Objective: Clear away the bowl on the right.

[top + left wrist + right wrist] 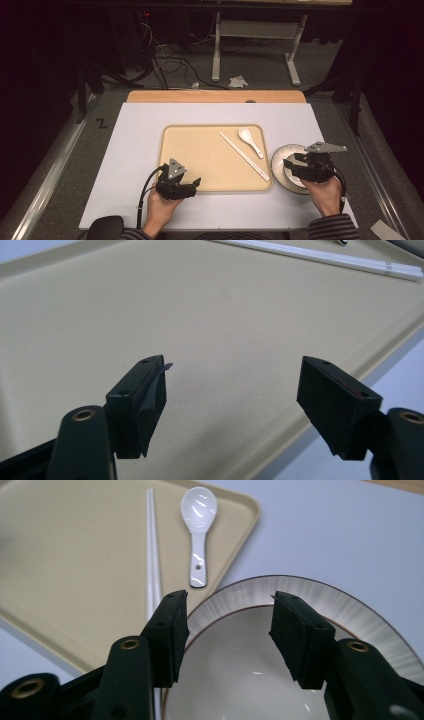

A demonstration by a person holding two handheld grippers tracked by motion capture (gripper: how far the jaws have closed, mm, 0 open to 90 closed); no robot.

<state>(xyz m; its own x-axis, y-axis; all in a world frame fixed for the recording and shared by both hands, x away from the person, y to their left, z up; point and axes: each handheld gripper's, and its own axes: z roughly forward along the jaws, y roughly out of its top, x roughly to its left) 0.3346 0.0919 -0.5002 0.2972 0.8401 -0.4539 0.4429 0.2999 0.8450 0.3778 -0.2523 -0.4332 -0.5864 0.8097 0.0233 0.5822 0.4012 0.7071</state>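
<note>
Two pieces of tableware already lie on the beige rectangular plastic tray (200, 155): a pair of long white chopsticks (244, 156) and a white ceramic soup spoon (250, 140), both in its right half. By the look of it a place setting is being laid out, and the round white ceramic bowl with a ribbed rim (281, 159) is the piece left to move; it stands off the tray, on the pale grey board (130, 150), just beside the tray's right edge near its front right corner. The right gripper (296, 162) hovers over this bowl with its jaws spread, one jaw over the rim, the other over the hollow, nothing pinched yet, so the grasp seems not yet made. The left gripper (194, 184) hangs low over the tray's front left corner, jaws likewise spread and empty. The bowl sits upright, mouth upward, and being round it has no long axis to speak of. The chopsticks run diagonally from the tray's back middle toward its front right corner; the spoon lies roughly parallel, bowl end toward the back edge, handle toward the front right.
</note>
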